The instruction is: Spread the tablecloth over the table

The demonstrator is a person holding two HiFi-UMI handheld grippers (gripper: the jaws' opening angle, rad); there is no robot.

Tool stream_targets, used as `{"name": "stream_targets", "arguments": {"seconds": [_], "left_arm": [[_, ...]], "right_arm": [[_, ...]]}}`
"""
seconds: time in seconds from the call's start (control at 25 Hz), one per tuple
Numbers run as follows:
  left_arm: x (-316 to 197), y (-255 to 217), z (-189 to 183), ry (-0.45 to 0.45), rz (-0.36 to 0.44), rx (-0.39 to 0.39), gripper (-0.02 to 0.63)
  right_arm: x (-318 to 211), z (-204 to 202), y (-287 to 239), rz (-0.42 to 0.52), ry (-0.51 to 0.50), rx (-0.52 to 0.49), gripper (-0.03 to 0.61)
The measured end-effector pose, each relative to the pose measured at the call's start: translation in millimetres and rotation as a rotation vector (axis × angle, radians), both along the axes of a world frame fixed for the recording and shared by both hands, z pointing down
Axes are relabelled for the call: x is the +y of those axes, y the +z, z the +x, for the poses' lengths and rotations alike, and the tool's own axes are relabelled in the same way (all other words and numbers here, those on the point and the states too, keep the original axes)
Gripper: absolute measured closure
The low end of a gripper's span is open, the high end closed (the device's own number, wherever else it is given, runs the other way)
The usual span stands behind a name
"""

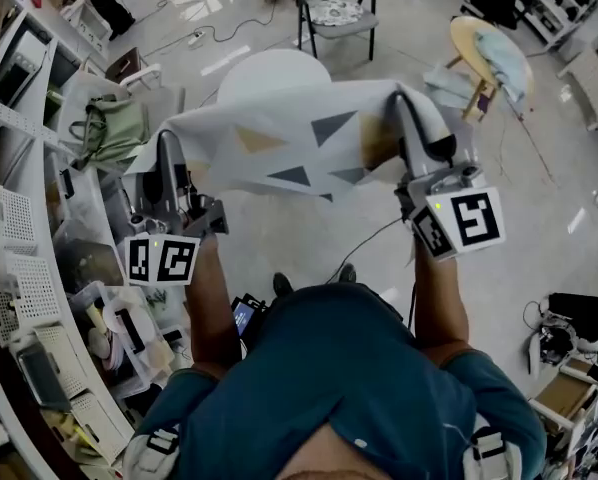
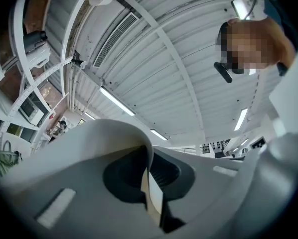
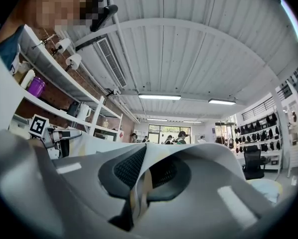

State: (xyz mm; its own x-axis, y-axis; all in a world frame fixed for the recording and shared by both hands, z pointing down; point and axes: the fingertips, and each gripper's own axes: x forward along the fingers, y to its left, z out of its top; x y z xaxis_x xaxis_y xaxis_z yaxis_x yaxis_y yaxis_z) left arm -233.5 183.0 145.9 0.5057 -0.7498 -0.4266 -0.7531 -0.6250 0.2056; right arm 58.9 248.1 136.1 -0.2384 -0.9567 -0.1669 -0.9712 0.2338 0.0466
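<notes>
The left gripper (image 1: 167, 143), at centre left of the head view, has its jaws pressed together on one edge of the tablecloth (image 1: 289, 148). The right gripper (image 1: 407, 108), at centre right, pinches the opposite edge. The tablecloth spans mid frame between both grippers, overlapping the lower part of the round white table (image 1: 274, 68) at upper centre.

Shelving (image 1: 19, 268) crowds your left; the floor (image 1: 279, 233) before the round counter (image 1: 269, 68) seems open.

bright ceiling strip lights (image 3: 159, 97), even light, fisheye bending at edges, near parts blurred.
</notes>
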Motion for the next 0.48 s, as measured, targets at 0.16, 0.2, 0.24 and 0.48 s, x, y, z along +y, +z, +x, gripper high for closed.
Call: {"name": "stream_targets", "arguments": {"seconds": [0.16,0.2,0.24,0.48], "left_arm": [[1,2,10,-0.02,-0.001,-0.011,0.612],[1,3,13,-0.029,0.0,-0.013,0.612],[1,4,17,-0.038,0.0,-0.017,0.612],[2,11,43,-0.083,-0.008,-0.036,0.612]], "right_arm": [[-1,13,7,0.0,-0.001,0.013,0.56],[-2,17,9,0.0,-0.002,0.018,0.559],[-3,21,11,0.001,0.0,0.021,0.558],[-14,48,21,-0.007,-0.016,0.01,0.558]]}}
